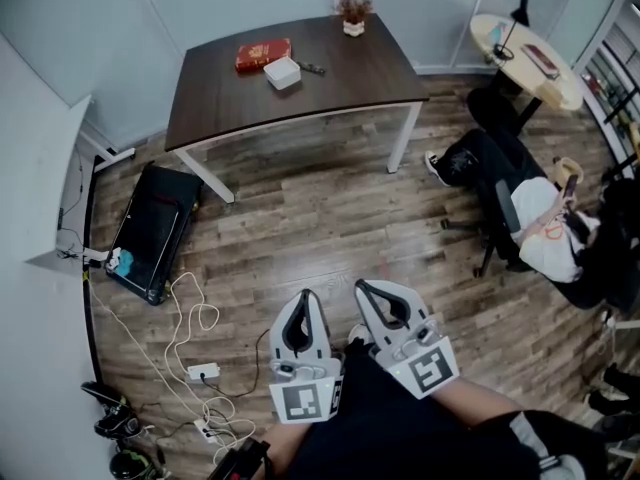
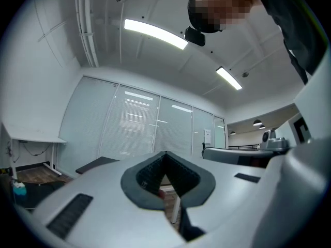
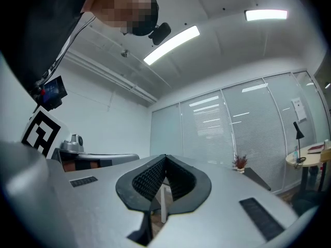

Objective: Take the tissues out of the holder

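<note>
Far across the room, a dark table [image 1: 330, 88] carries a red box [image 1: 263, 54] with a white tissue pack [image 1: 282, 72] beside it; which of them is the holder I cannot tell. My left gripper [image 1: 305, 294] and right gripper [image 1: 362, 286] hang side by side low in the head view, over the wooden floor and well short of the table. Both are shut with nothing between the pads. In the left gripper view, the left gripper [image 2: 165, 153] points slightly up at a glass wall. The right gripper [image 3: 165, 156] likewise closes to a point in the right gripper view.
A small potted plant [image 1: 353, 13] stands at the table's far edge. A person sits on a chair [image 1: 540, 218] at the right, near a round table [image 1: 525, 58]. A black flat device [image 1: 150, 233], cables and a power strip [image 1: 203, 372] lie on the floor at the left.
</note>
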Action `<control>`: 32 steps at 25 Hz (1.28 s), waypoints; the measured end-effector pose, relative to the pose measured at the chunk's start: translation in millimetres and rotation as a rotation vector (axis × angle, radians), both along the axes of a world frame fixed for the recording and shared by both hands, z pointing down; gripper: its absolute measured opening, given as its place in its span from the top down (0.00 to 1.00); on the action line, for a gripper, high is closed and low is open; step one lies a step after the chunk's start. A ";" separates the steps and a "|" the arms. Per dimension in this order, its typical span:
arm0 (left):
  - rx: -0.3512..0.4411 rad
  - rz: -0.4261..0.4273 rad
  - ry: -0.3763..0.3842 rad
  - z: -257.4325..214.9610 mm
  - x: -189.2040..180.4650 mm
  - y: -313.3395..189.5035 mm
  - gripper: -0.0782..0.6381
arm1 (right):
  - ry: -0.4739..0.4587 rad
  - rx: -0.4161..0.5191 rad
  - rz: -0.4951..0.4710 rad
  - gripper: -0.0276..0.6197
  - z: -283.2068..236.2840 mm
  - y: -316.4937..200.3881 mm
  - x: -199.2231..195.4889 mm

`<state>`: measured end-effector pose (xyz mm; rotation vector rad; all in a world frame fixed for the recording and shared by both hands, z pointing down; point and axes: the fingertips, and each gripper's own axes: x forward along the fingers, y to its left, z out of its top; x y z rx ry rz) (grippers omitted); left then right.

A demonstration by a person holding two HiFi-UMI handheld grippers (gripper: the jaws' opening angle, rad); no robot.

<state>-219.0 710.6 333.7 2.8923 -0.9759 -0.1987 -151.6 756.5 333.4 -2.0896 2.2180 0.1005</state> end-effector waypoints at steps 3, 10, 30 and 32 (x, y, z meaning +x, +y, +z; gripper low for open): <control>-0.002 -0.002 -0.001 2.2 3.8 5.1 0.90 | 0.003 -0.003 -0.010 0.95 -0.9 2.3 1.8; 0.013 0.001 -0.011 2.1 20.5 9.4 0.90 | -0.023 0.006 0.002 0.95 1.4 4.5 20.4; -0.030 -0.025 -0.027 2.7 22.4 -3.9 0.90 | -0.057 0.025 0.012 0.95 14.8 4.9 36.4; -0.035 -0.016 -0.024 5.8 27.1 -7.8 0.90 | -0.057 0.016 0.009 0.95 16.7 1.9 36.4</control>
